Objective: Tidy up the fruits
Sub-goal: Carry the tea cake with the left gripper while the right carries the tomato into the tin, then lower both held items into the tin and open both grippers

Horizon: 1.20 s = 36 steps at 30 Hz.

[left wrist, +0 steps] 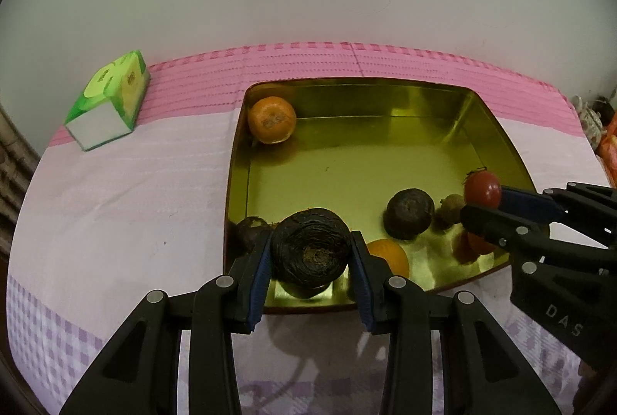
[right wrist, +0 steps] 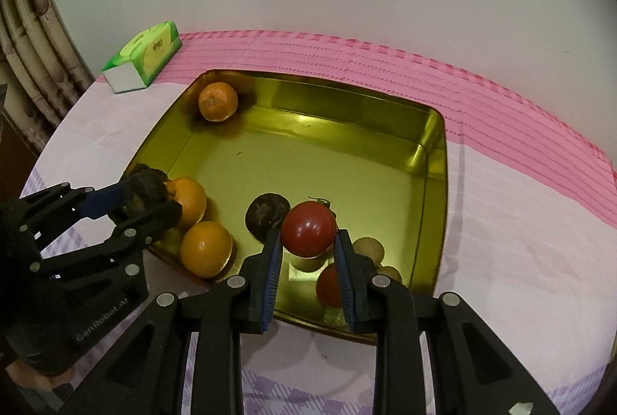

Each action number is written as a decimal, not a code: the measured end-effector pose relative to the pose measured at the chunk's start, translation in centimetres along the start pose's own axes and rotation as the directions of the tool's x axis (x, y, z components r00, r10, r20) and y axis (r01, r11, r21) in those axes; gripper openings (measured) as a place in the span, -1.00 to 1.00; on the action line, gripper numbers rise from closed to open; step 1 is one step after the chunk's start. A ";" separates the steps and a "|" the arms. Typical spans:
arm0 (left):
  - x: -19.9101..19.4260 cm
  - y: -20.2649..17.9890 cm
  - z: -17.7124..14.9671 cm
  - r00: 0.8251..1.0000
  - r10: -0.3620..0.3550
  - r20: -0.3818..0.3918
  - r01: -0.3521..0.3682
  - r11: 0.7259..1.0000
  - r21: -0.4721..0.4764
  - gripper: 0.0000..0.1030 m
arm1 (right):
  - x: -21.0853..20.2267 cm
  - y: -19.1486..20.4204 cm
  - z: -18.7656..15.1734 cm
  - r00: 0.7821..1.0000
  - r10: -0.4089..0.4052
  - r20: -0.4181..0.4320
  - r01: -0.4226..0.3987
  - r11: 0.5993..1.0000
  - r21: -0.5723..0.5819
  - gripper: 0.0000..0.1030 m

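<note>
A gold metal tray (left wrist: 424,99) (right wrist: 435,160) sits on the cloth-covered table. My left gripper (left wrist: 311,253) (right wrist: 148,199) is shut on a dark wrinkled fruit (left wrist: 310,253) (right wrist: 144,189) over the tray's near left corner. My right gripper (right wrist: 307,237) (left wrist: 482,201) is shut on a red tomato (right wrist: 308,228) (left wrist: 482,187) above the tray's near right part. In the tray lie an orange (left wrist: 272,120) (right wrist: 218,101) at the far left corner, two oranges (right wrist: 206,248) near front, another dark fruit (left wrist: 409,212) (right wrist: 266,212), a second tomato (right wrist: 329,286) and small brown fruits (right wrist: 370,247).
A green tissue pack (left wrist: 110,99) (right wrist: 144,56) lies at the table's far left by the wall. A pink striped cloth band (left wrist: 347,62) runs along the back. A curtain (right wrist: 34,60) hangs at the left.
</note>
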<state>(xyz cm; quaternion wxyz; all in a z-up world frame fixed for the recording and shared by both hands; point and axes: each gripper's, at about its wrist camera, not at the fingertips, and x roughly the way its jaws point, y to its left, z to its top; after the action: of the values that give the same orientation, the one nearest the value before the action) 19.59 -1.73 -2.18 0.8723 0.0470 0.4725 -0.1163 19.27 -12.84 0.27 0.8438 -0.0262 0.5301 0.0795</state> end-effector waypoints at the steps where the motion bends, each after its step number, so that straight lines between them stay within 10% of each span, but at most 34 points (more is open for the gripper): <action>1: 0.1 -0.1 0.1 1.000 0.004 0.004 -0.004 1.000 0.007 -0.24 | 0.1 0.0 0.1 1.000 0.001 -0.002 -0.001 1.000 0.000 -0.51; 36: 0.6 -0.7 0.6 1.000 -0.011 0.015 0.010 0.999 0.034 -0.23 | 0.7 -0.9 -0.5 1.000 0.009 -0.006 -0.009 0.999 0.033 -0.38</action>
<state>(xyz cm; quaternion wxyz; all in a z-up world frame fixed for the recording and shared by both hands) 20.22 -2.59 -2.38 0.8744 0.0582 0.4640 -0.1292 19.25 -13.74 -0.65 0.8421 -0.0101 0.5340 0.0743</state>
